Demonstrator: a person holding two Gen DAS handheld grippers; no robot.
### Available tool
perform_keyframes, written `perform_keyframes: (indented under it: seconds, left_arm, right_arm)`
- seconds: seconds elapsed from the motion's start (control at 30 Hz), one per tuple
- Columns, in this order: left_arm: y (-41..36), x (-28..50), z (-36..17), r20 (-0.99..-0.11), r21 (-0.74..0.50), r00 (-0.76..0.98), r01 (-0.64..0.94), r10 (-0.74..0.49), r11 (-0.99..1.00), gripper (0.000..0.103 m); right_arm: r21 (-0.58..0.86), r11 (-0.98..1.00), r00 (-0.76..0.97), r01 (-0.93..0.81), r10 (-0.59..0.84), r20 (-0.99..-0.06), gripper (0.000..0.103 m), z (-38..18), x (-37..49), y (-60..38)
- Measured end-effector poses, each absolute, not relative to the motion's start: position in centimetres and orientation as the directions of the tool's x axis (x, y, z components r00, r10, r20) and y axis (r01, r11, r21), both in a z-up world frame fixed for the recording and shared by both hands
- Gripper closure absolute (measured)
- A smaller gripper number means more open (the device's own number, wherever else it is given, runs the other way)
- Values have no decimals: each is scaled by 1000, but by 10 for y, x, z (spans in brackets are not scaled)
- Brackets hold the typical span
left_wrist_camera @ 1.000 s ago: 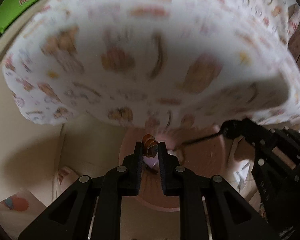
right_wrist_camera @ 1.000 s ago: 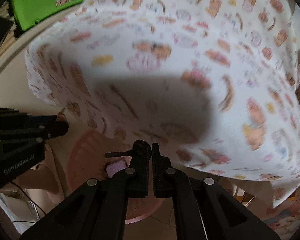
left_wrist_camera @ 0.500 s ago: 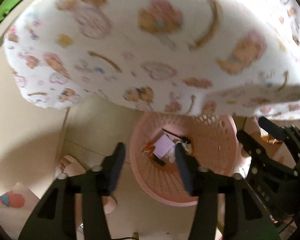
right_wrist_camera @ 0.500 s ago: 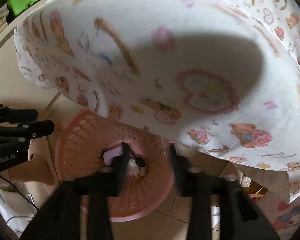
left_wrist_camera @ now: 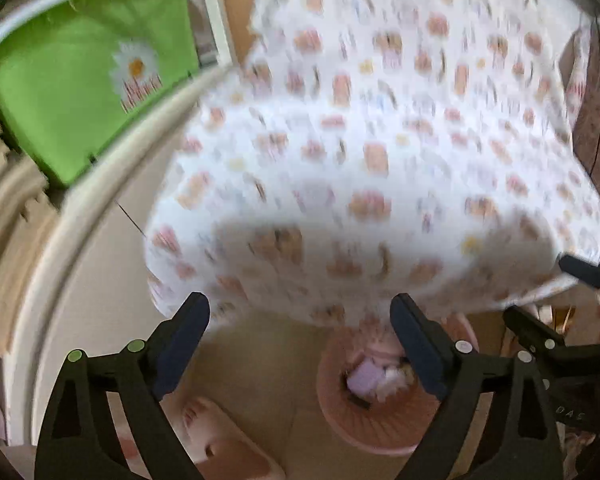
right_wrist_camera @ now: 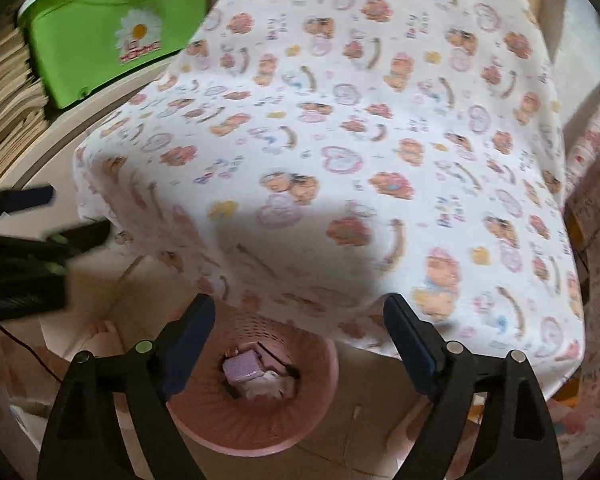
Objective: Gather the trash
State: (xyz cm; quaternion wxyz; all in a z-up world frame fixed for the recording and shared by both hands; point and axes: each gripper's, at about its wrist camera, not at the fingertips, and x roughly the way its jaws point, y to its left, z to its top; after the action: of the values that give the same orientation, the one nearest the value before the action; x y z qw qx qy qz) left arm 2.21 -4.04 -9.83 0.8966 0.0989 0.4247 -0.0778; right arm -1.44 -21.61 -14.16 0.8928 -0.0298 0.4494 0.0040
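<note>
While both my grippers hang over the bin, here's how the scene reads. In the right wrist view the other tool, my left gripper (right_wrist_camera: 16, 216), pokes in at the left edge as a dark blur; in its own view the left gripper (left_wrist_camera: 300, 344) has its jaws spreading wide with nothing between them. At the upper left of both frames sits a green box (right_wrist_camera: 100, 36) with a daisy print, parked on a pale ledge, well away from anything I need. Middle of the frame is the table under a white cartoon-print tablecloth (right_wrist_camera: 340, 140), and I can't spot any litter on top of it from here, though the left view is pretty blurred. Bottom centre is the pink basket (right_wrist_camera: 320, 412) on the floor, tucked partly under the cloth's hanging edge, and the trash (right_wrist_camera: 246, 368) is already lying in the bottom of it: a lilac pad-looking thing, some white crumpled bits, a thin dark stick. All that stuff looks light and soft, I reckon, so a gentle pinch at an edge or a fold would do, and the stick wants grabbing mid-length. My right gripper (right_wrist_camera: 300, 344) is opening wide too, empty. Main nuisance is that overhanging cloth, easy to snag.
</note>
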Motion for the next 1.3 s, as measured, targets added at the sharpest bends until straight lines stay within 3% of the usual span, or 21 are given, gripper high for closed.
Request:
perform_keyframes:
  seconds: [0.23, 0.4, 0.77, 1.3]
  left_arm:
    - [-22, 15, -61, -706, 13, 697, 188, -124, 982, 5]
    - [-18, 12, -42, -657, 16, 745, 167, -115, 986, 3]
    - [-28, 4, -19, -567, 42, 814, 182, -126, 982, 1]
    - [-44, 6, -27, -563, 56, 815, 201, -136, 978, 1]
  right_arm:
    - [-28, 1000, 692, 4, -23, -721, 14, -96, -27, -225]
    - [-16, 1000, 746, 22, -28, -665, 0, -72, -35, -232]
    - [-39, 998, 831, 51, -64, -553, 0, -38, -47, -235]
    - [-28, 997, 833, 77, -80, -547, 0, -40, -38, -246]
